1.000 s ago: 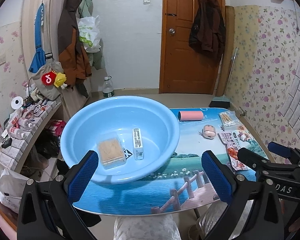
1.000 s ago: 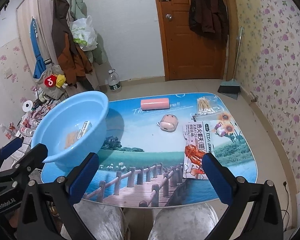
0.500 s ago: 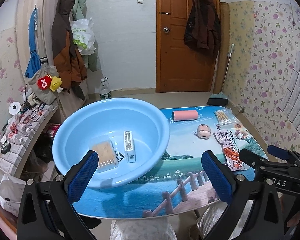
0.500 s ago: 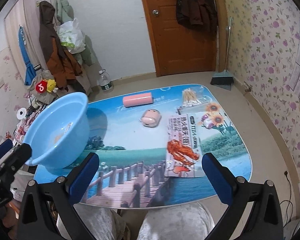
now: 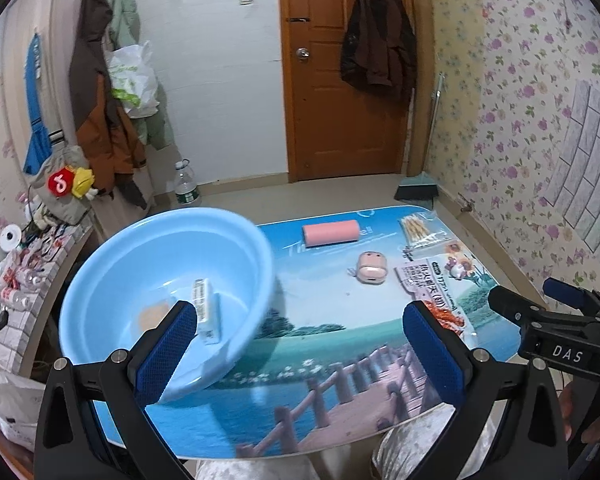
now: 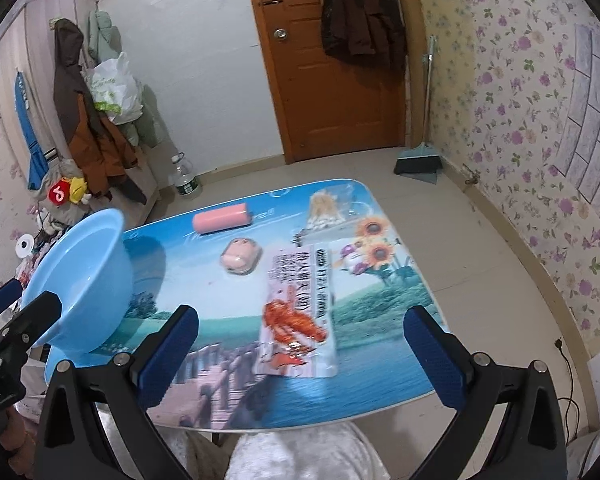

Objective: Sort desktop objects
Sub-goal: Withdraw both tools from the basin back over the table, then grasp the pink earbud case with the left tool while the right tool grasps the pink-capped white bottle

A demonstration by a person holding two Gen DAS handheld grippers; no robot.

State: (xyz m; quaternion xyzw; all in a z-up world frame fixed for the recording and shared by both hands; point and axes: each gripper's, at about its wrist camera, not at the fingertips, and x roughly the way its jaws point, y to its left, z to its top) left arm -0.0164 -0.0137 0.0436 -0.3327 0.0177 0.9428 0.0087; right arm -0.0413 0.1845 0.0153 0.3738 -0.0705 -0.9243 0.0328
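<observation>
Left gripper (image 5: 300, 344): jaws spread wide, holding nothing.
Right gripper (image 6: 300, 346): jaws spread wide, empty, low in frame above the snack packet (image 6: 300, 312).
Blue basin (image 5: 168, 292): left of frame, on the desk (image 5: 340, 360), holding a white box (image 5: 206, 312) and a blurred tan item.
Upper right of desk: pink roll (image 5: 331, 232), pink case (image 5: 372, 266), cotton swabs (image 5: 418, 230).
</observation>
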